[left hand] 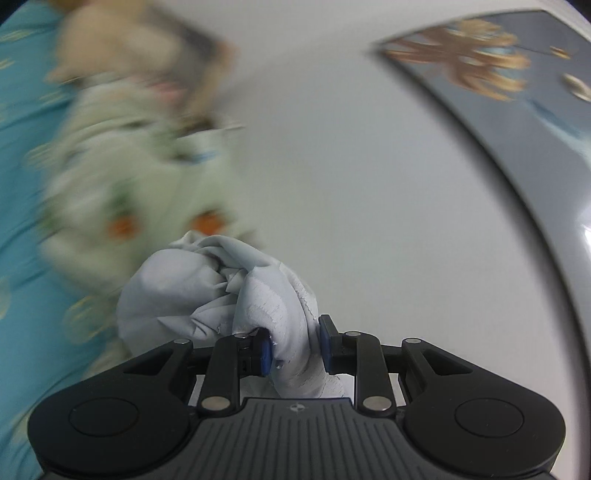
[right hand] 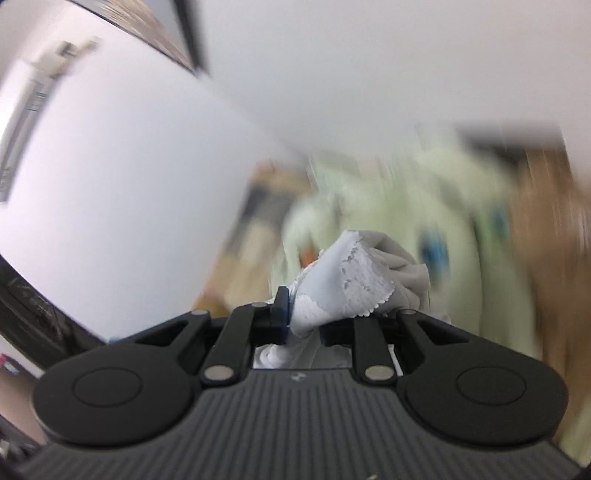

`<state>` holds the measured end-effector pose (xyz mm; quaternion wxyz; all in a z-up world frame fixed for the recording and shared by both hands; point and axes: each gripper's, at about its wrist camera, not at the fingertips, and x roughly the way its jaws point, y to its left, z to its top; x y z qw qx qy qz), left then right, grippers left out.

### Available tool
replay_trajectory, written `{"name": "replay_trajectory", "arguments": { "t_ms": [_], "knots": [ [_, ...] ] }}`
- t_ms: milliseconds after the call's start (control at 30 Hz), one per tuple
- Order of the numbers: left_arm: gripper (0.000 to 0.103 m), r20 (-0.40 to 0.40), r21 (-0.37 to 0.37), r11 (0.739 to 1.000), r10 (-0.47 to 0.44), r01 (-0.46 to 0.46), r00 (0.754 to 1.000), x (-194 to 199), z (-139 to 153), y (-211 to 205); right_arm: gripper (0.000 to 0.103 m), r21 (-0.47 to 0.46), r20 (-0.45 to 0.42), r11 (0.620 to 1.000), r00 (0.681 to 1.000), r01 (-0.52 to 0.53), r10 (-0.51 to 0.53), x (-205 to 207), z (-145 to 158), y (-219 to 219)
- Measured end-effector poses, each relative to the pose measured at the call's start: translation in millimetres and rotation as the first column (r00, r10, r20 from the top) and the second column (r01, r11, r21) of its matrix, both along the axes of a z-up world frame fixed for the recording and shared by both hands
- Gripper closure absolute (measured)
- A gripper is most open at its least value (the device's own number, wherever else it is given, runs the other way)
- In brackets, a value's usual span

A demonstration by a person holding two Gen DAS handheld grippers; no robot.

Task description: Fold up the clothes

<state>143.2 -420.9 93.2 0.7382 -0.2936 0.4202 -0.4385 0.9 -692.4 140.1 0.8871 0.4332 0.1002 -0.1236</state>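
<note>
left gripper: jaws nearly closed, pinching a bunched fold of the pale grey garment between the blue pads; cloth fills the gap, pad on each side pressed into it.
right gripper: jaws also narrowed onto the same kind of pale grey cloth; the left finger's blue edge touches it, the right finger is mostly covered by the fabric, so contact on that side cannot be told for sure.
garment, left view: crumpled wad rising just ahead of the fingers, bulging to the left, cracked white print on the part next to the pads.
garment, right view: small peak of cloth standing above the fingers, flaky white print with a ragged edge, a grey fold behind it; a bit of white cloth shows below, between the finger links.
held where: lifted up in front of both cameras, not lying flat on anything visible (surface under it is hidden).
background, left view: pale green printed fabric with orange spots, heavily blurred, left of the garment; turquoise patterned cloth along the left edge; white wall; framed picture top right.
background, right view: blurred pale green fabric behind the garment, brown smear to the right; white wall; dark frame edge top left.
sharpness: grippers and held cloth crisp, everything else motion-blurred.
</note>
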Motion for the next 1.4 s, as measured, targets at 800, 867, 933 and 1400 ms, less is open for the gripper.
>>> {"name": "replay_trajectory", "arguments": {
  "t_ms": [800,867,933,1400],
  "knots": [
    [0.0,0.473,0.287,0.954,-0.214,0.08,0.855,-96,-37,-19,0.015,-0.222,-0.251,0.967,0.951,0.122,-0.177,-63,-94,33],
    [0.0,0.517,0.285,0.956,-0.21,0.064,0.83,-115,-17,-8,0.015,-0.301,-0.224,0.947,0.957,0.112,-0.184,-76,-70,52],
    [0.0,0.554,0.287,0.957,-0.202,0.043,0.807,-134,-2,8,0.015,-0.353,-0.2,0.929,0.961,0.113,-0.193,-90,-50,71],
    [0.0,0.719,0.243,0.959,-0.075,-0.149,0.691,-292,57,154,0.016,-0.546,-0.1,0.832,0.978,0.1,-0.184,-217,-3,208]
  ]
}}
